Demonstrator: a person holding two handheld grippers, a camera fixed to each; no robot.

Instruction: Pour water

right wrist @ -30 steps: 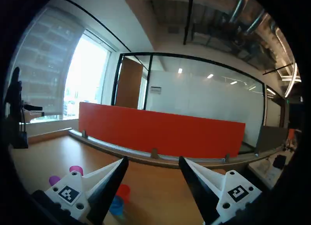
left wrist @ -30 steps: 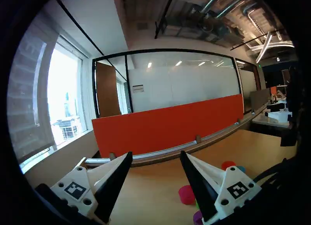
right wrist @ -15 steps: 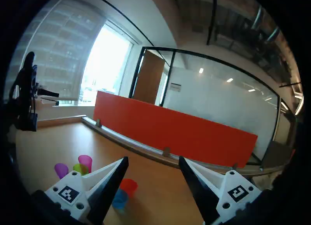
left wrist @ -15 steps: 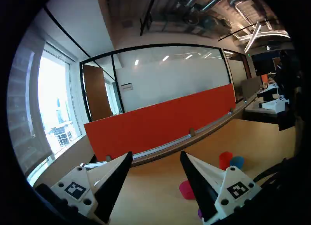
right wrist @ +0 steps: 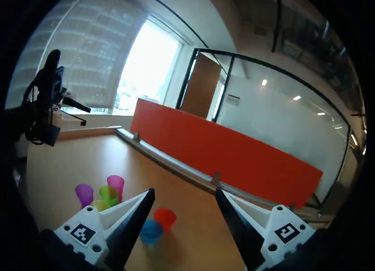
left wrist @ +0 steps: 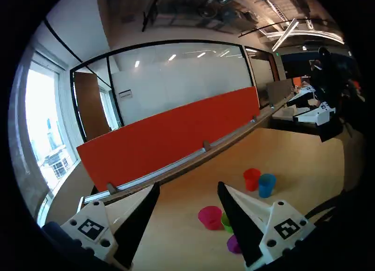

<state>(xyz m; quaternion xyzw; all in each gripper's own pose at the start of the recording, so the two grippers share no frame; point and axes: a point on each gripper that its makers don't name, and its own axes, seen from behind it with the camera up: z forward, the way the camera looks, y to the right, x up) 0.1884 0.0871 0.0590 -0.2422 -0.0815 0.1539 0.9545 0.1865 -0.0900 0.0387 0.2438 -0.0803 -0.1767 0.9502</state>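
My left gripper [left wrist: 188, 184] and right gripper [right wrist: 185, 190] both have their fingers spread apart, gripping nothing. I see the red cup [right wrist: 165, 219] and blue cup [right wrist: 151, 231] side by side on the table [right wrist: 70, 163], low between the right gripper's fingers.

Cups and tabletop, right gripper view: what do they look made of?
Pink cup, purple cup and green cup: likely thin plastic, translucent, since light seems to glow through the walls. Red cup and blue cup: probably plastic too, more opaque, slight sheen. Table: smooth wood-look top with soft window glare; laminate or veneer, can't tell.
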